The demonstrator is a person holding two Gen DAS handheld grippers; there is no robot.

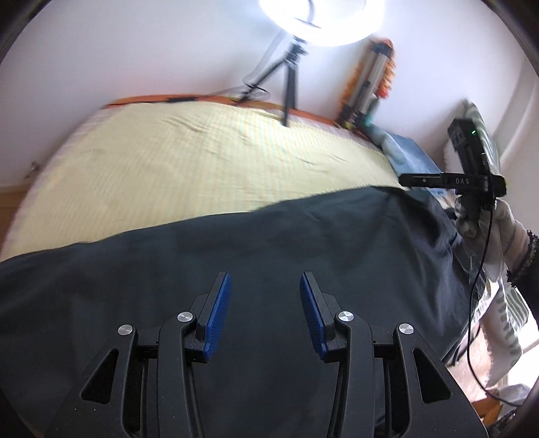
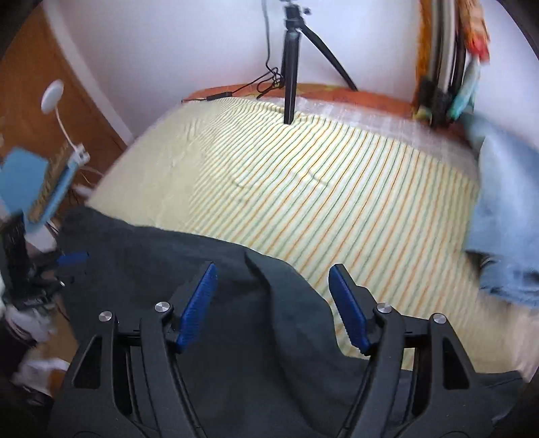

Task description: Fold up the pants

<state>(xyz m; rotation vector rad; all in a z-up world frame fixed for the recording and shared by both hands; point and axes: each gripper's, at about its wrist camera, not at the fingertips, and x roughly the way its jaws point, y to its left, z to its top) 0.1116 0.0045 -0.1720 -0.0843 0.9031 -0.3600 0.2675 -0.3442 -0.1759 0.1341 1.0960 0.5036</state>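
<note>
Dark grey pants (image 1: pixel 235 242) lie spread across the near side of a bed with a yellow striped sheet (image 1: pixel 202 161). My left gripper (image 1: pixel 264 279) hovers over the middle of the cloth, open, with nothing between its blue pads (image 1: pixel 217 316). My right gripper (image 2: pixel 273 269) is open over the pants (image 2: pixel 151 249) near their edge. A raised fold of the dark cloth runs up between its fingers (image 2: pixel 197 303), and the pads do not press on it. In the left wrist view a gloved hand (image 1: pixel 488 229) carries that gripper at the pants' right end.
A black tripod (image 2: pixel 289 67) stands on the far side of the sheet (image 2: pixel 337 188), under a bright ring light (image 1: pixel 320 17). Light blue clothing (image 2: pixel 498 219) lies at the right edge of the bed. A wooden cupboard (image 2: pixel 27 84) and clutter stand to the left.
</note>
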